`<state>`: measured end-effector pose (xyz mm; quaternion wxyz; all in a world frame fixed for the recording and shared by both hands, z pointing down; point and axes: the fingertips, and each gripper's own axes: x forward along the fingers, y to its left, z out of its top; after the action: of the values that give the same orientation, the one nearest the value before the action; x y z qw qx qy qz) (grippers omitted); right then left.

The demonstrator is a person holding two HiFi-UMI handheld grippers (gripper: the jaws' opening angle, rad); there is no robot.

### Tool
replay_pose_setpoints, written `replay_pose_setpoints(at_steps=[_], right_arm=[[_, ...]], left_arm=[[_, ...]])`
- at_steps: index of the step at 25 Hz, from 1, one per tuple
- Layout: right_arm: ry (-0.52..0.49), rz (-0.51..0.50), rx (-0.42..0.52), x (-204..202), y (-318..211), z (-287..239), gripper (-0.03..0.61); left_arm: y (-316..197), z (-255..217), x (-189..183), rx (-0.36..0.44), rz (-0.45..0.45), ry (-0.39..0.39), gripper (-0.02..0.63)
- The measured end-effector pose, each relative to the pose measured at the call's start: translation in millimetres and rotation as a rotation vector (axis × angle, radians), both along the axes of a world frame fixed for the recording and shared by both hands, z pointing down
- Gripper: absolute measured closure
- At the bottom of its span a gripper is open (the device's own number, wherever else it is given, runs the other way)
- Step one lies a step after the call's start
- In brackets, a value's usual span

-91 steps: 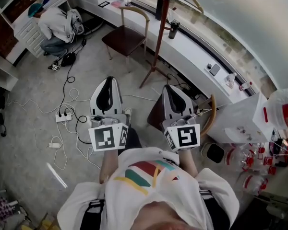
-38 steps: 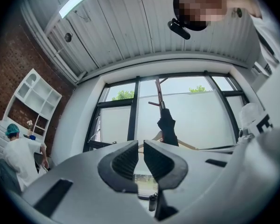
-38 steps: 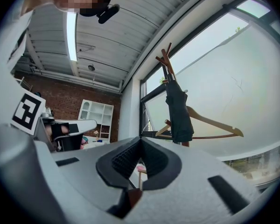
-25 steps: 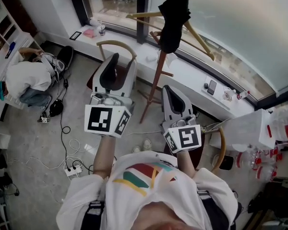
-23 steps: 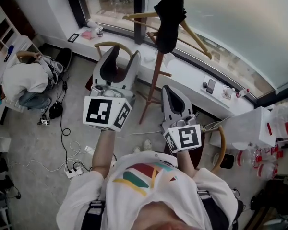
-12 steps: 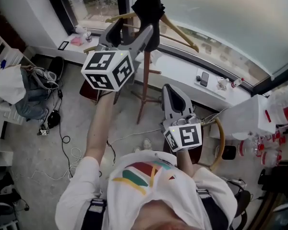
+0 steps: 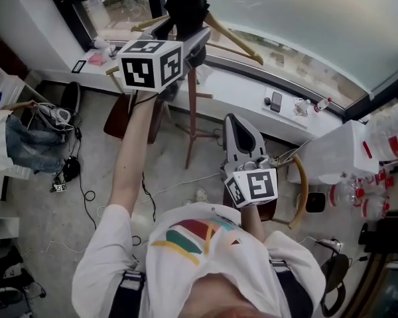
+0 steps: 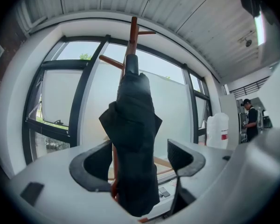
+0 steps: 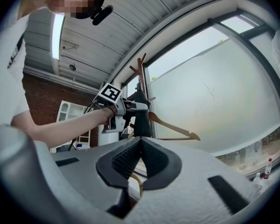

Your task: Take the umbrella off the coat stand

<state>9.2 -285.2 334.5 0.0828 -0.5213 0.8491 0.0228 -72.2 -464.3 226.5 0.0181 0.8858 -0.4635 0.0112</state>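
Observation:
A black folded umbrella (image 8: 133, 139) hangs from the top of the brown wooden coat stand (image 8: 133, 31). In the head view the umbrella (image 7: 184, 5) is at the top, on the stand's pole (image 7: 191, 111). My left gripper (image 8: 140, 153) is raised level at it, open wide, and the umbrella's lower part shows between the spread jaws; no pad presses on it. The head view shows the left gripper (image 7: 184, 42) at the umbrella on an outstretched arm. My right gripper (image 9: 141, 141) is shut and empty, held low near the body (image 7: 235, 124). From the right gripper view the umbrella (image 9: 140, 115) stands well ahead.
A wooden hanger (image 7: 232, 42) hangs on the stand. A chair (image 7: 129, 114) is beside its base, another chair (image 7: 298, 191) at the right. The white window sill (image 7: 245, 88) carries a phone (image 7: 276, 101). A person (image 7: 13, 134) crouches at left; cables (image 7: 86, 191) lie on the floor.
My left gripper has risen and reached forward up to the umbrella, and its jaws have spread wide. The right gripper has stayed low and shut.

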Motion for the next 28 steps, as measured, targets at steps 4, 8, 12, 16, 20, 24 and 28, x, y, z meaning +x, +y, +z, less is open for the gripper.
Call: replay_pose_setpoints(at_steps=[4, 8, 12, 16, 20, 24, 28], right_arm=[[-0.006, 0.005, 0.002, 1, -1, 0, 0.578], [-0.008, 0.013, 0.001, 2, -3, 1, 0.578], [-0.007, 0.019, -0.004, 3, -5, 3, 0.578], [-0.004, 0.025, -0.003, 6, -4, 4, 0.578], [-0.003, 0.032, -0.001, 10, -3, 3, 0.578], [-0.005, 0.036, -0.001, 15, -2, 3, 0.578], [-0.008, 0.031, 0.005, 14, -3, 0, 0.578]], left_arm=[[-5, 3, 2, -0.025, 0.011, -0.019, 0.273], [-13, 6, 1, -0.039, -0.004, -0.048, 0.273], [-17, 10, -1, -0.043, -0.016, -0.074, 0.275], [-19, 12, 0, -0.038, -0.030, -0.101, 0.279], [-22, 13, -3, -0.030, -0.057, -0.117, 0.294], [-22, 14, -3, -0.032, -0.060, -0.131, 0.333], [-21, 14, -4, -0.052, -0.051, -0.129, 0.356]])
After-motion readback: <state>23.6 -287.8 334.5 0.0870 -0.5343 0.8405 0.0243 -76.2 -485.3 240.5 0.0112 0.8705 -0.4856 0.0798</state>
